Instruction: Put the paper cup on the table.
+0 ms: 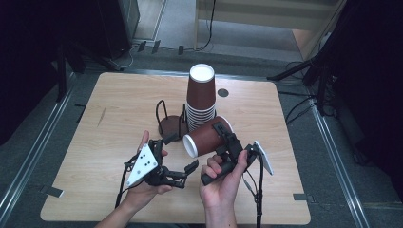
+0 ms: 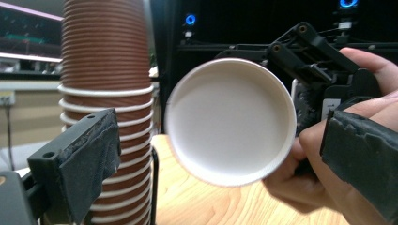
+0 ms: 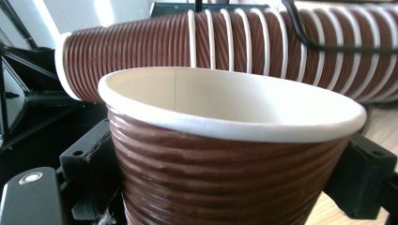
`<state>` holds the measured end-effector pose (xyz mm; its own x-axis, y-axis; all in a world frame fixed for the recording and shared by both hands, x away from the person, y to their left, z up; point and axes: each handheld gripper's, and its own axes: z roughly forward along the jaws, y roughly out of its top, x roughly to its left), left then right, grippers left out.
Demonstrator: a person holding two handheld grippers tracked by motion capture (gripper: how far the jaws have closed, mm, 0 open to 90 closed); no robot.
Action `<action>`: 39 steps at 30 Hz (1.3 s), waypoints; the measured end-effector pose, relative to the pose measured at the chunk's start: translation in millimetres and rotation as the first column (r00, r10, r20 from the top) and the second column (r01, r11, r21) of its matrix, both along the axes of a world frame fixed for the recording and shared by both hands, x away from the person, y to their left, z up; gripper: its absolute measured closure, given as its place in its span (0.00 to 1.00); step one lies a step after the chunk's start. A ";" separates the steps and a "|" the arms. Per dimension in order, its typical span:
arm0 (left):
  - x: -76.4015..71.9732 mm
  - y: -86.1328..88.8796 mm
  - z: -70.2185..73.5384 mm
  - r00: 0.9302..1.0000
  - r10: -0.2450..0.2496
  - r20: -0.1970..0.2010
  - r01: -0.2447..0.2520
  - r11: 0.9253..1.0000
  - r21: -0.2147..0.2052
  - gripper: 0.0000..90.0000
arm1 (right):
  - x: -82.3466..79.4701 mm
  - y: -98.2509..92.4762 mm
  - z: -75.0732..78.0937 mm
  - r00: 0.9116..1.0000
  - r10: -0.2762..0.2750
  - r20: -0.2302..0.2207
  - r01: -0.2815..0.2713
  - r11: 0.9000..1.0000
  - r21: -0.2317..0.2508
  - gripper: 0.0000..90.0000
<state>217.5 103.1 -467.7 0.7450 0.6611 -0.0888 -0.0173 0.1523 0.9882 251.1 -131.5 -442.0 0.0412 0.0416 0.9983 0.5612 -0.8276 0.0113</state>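
A single brown ribbed paper cup point(image 1: 206, 137) lies on its side above the table, and my right gripper point(image 1: 222, 135) is shut on its body. In the right gripper view the cup point(image 3: 225, 154) sits between both black jaws, rim up. Its white mouth point(image 2: 230, 122) faces my left gripper point(image 1: 180, 153), whose jaws stand open on either side of the rim without touching it. In the left gripper view my left gripper point(image 2: 220, 159) has nothing pressed between its pads. A tall upside-down stack of matching cups point(image 1: 201, 97) stands at the table's centre, just behind the held cup.
A black wire holder on a round brown base point(image 1: 170, 122) stands left of the stack. The wooden table point(image 1: 114, 109) has a small dark hole point(image 1: 223, 92) right of the stack. Stands and cables sit on the floor around the table.
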 end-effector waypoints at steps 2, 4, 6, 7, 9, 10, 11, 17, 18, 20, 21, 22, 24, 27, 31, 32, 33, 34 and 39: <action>-1.5 2.8 -0.8 1.000 0.030 -0.009 -0.030 0.999 0.018 0.00 | 1.7 -3.4 2.0 1.000 -0.002 0.018 0.002 1.000 -0.024 0.13; -1.7 6.9 -2.1 0.999 0.048 -0.023 -0.047 0.998 0.028 0.00 | 3.1 -6.0 4.5 0.999 -0.004 0.039 0.006 0.998 -0.060 0.13; -1.6 12.7 -3.5 0.997 0.060 -0.047 -0.059 0.998 0.017 0.00 | 4.5 -7.5 7.1 0.998 -0.004 0.061 0.010 0.995 -0.100 0.13; -1.6 14.9 -3.8 0.996 0.065 -0.054 -0.065 0.998 0.013 0.00 | 4.8 -8.2 9.1 0.998 -0.008 0.055 0.016 0.989 -0.146 0.13; -1.5 20.7 -4.6 0.994 0.079 -0.073 -0.079 0.997 0.001 0.00 | 5.4 -8.9 11.4 0.997 -0.003 0.075 0.017 0.983 -0.184 0.13; -1.5 23.6 -4.8 0.993 0.085 -0.078 -0.085 0.996 -0.002 0.00 | 5.5 -9.0 12.1 0.996 -0.003 0.087 0.020 0.979 -0.201 0.13; -1.8 27.2 -5.1 0.992 0.093 -0.084 -0.094 0.996 -0.003 0.00 | 5.4 -9.2 13.6 0.996 -0.006 0.092 0.027 0.972 -0.232 0.13; -5.2 43.2 -6.3 0.986 0.134 -0.100 -0.135 0.991 -0.006 0.00 | 7.1 -8.4 16.7 0.991 -0.004 0.131 0.050 0.934 -0.353 0.13; -5.9 46.0 -6.7 0.985 0.140 -0.104 -0.141 0.990 -0.008 0.00 | 7.5 -7.6 17.1 0.991 0.003 0.134 0.048 0.925 -0.377 0.13; -6.7 50.8 -7.8 0.982 0.152 -0.110 -0.154 0.988 -0.011 0.00 | 8.5 -6.7 17.0 0.989 0.019 0.148 0.043 0.913 -0.406 0.13; -6.9 53.7 -8.5 0.981 0.158 -0.112 -0.161 0.987 -0.014 0.00 | 8.7 -6.2 17.2 0.987 0.023 0.157 0.047 0.904 -0.425 0.13; -7.2 56.6 -9.2 0.980 0.163 -0.116 -0.166 0.986 -0.014 0.00 | 8.9 -5.9 17.4 0.986 0.029 0.167 0.049 0.896 -0.442 0.13; -7.4 62.0 -10.7 0.976 0.178 -0.123 -0.181 0.983 -0.015 0.00 | 10.1 -6.8 16.8 0.981 0.039 0.191 0.057 0.880 -0.472 0.13; -6.9 69.4 -12.0 0.972 0.193 -0.134 -0.197 0.980 -0.018 0.00 | 9.9 -9.0 18.4 0.983 0.029 0.184 0.068 0.863 -0.500 0.13; -7.2 78.5 -14.7 0.966 0.215 -0.146 -0.219 0.976 -0.013 0.00 | 9.7 -14.2 18.5 0.978 0.015 0.209 0.106 0.824 -0.557 0.13; -7.4 80.8 -15.9 0.964 0.219 -0.151 -0.223 0.975 -0.012 0.00 | 9.7 -15.7 18.0 0.976 0.013 0.215 0.113 0.820 -0.561 0.13; -7.7 83.6 -17.2 0.962 0.226 -0.152 -0.230 0.973 -0.006 0.00 | 9.6 -17.3 17.6 0.977 0.009 0.215 0.119 0.812 -0.571 0.13; -8.1 86.8 -19.0 0.960 0.236 -0.154 -0.239 0.971 -0.003 0.00 | 9.5 -19.1 16.6 0.975 0.008 0.224 0.126 0.805 -0.579 0.13; -5.6 106.4 -31.1 0.940 0.291 -0.178 -0.294 0.956 0.009 0.00 | 7.5 -30.0 10.5 0.962 -0.028 0.271 0.194 0.767 -0.611 0.13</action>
